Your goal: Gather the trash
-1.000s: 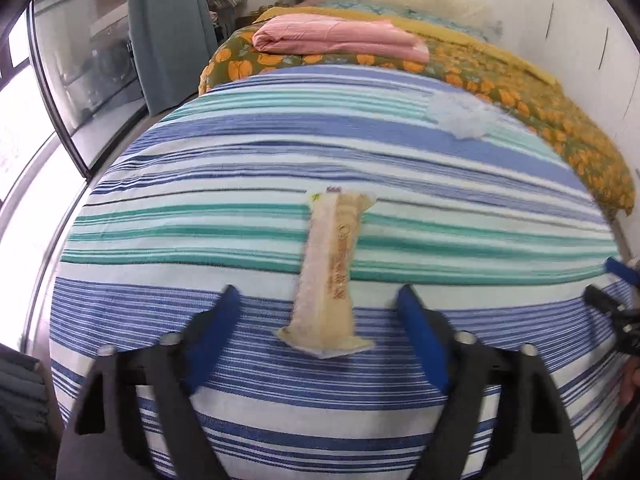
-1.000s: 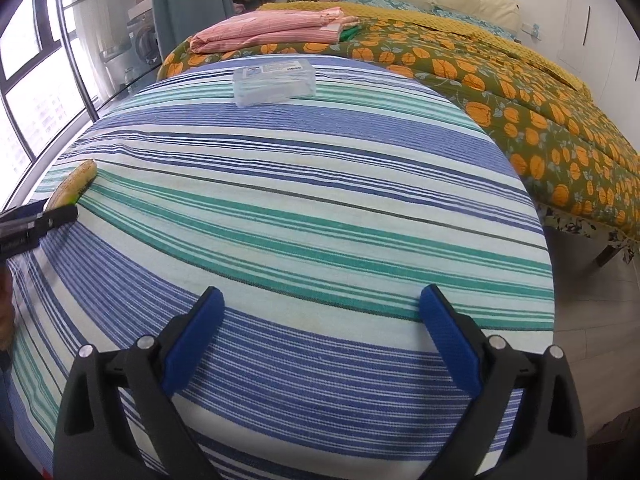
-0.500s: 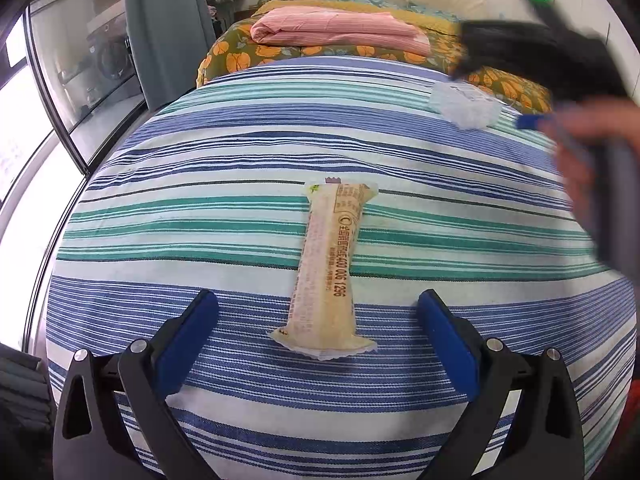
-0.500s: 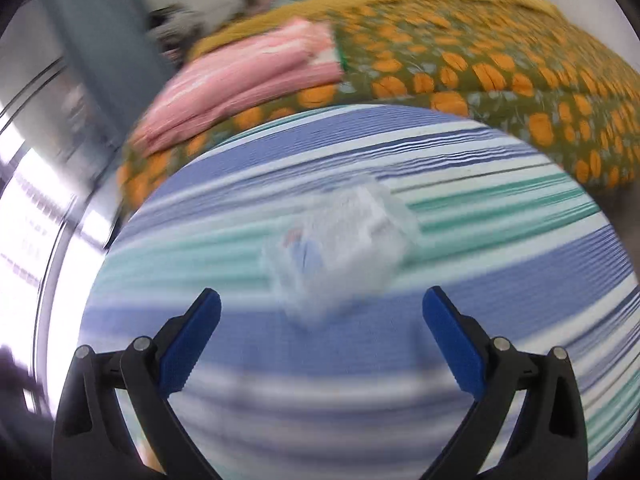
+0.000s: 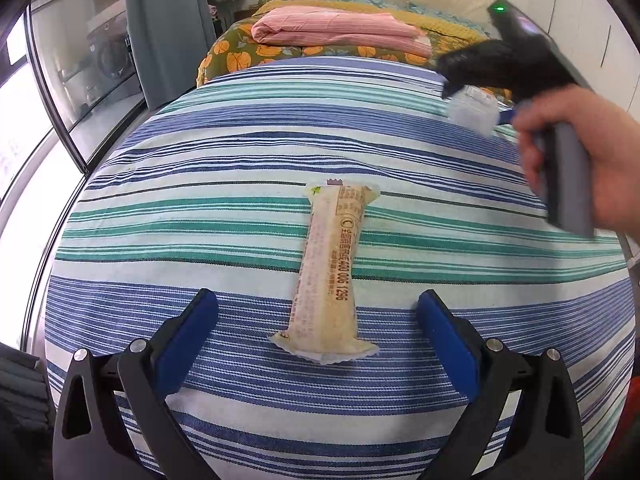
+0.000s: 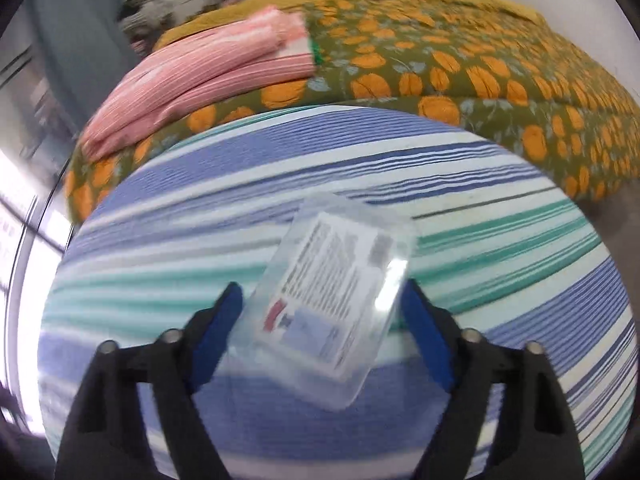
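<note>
My right tool [image 6: 320,312] has been closing around a light, slippery clear plastic box [image 6: 334,300] on the striped bed [image 6: 520,264] (grip its long sides), pads not visibly pressing yet; my left tool [image 5: 318,320] is open.

Striped cotton bedspread [image 5: 200,184]: carries all loose items; its far edge meets the orange-flowered quilt [image 6: 460,64], which lies behind it.

Long cream plastic snack wrapper [image 5: 332,272]: near the middle of the bedspread, lengthwise from near edge toward far edge, its near end between the wide-apart fingers of the left gripper [image 5: 318,332], touching neither.

Clear rectangular plastic package with a printed label [image 6: 340,292]: toward the bedspread's far right corner, tilted, between the fingers of the right gripper [image 6: 320,316], whose jaws have just been closing; contact appears likely, though blur obscures it.

Folded pink striped cloth [image 5: 340,32]: on the quilt, behind the bedspread's far edge.
</note>
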Demonstrator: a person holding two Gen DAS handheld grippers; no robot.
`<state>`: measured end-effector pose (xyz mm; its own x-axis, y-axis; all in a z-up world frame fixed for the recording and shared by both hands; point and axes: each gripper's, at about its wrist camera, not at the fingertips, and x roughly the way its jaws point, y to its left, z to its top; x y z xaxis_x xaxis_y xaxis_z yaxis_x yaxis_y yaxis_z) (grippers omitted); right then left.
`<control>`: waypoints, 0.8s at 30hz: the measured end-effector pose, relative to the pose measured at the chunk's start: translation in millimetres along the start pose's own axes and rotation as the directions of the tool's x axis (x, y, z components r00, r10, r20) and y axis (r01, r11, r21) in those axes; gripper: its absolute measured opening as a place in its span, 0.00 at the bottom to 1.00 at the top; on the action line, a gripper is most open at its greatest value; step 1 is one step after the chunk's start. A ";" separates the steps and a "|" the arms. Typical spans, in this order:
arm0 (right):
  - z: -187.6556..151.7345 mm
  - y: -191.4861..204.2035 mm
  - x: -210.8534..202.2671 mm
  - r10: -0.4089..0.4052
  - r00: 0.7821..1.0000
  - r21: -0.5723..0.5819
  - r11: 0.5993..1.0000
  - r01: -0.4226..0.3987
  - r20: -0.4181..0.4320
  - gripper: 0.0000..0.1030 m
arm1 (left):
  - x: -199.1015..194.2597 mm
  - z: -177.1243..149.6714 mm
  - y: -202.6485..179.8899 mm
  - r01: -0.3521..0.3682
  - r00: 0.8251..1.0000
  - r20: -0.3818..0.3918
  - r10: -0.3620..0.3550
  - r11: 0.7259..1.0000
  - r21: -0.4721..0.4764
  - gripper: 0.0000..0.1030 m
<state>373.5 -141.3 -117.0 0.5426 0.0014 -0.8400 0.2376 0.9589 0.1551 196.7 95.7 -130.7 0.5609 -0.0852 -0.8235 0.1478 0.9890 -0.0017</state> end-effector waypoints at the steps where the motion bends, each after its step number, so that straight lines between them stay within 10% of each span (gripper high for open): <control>1: -5.4 2.7 -4.8 0.018 1.000 -0.042 0.999 -0.018 0.000 0.69 | 0.1 0.1 -0.3 0.000 1.000 0.000 0.000 1.000 0.000 0.95; 13: -136.5 -15.8 -92.9 0.210 0.971 -0.481 0.843 -0.240 -0.117 0.66 | 0.0 -0.1 0.2 -0.001 1.000 0.000 0.001 1.000 0.001 0.95; 24: -187.9 -45.0 -108.0 0.215 0.976 -0.468 0.860 -0.202 -0.027 0.77 | 0.8 0.4 1.7 -0.008 1.000 0.000 0.008 1.000 0.004 0.95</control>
<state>152.8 -131.2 -130.9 0.5594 0.2154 -0.8004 -0.2823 0.9574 0.0603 197.7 97.3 -131.1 0.5622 -0.0778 -0.8233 0.1465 0.9892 0.0066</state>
